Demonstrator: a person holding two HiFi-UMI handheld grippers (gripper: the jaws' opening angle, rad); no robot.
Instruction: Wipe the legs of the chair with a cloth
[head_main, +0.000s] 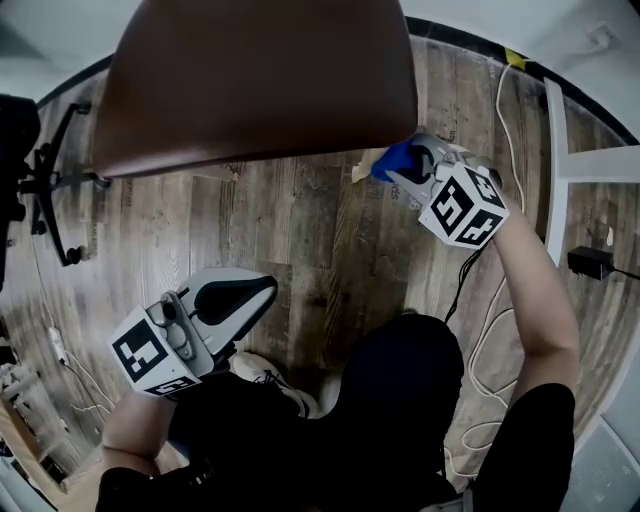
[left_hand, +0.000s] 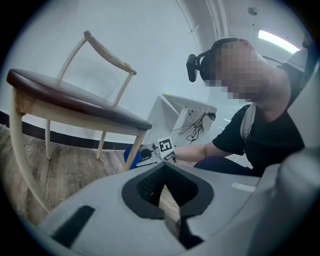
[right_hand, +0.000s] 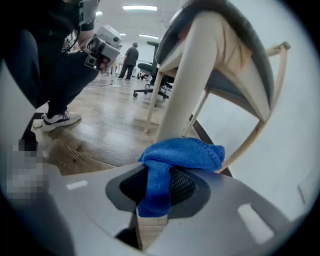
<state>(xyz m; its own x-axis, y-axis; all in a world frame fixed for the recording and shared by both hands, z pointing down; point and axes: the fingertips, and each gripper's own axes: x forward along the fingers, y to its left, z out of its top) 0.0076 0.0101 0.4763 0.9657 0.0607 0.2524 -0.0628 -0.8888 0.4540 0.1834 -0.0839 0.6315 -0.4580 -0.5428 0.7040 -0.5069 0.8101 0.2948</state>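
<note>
Right gripper view: blue cloth at a chair leg

The leg's long axis runs up from the floor to the seat, leaning slightly. The right tool is closed on the one cloth, its bunched end right at this leg. The left tool is fully closed, empty, apart from the chair. One chair, four legs, two tools
</note>
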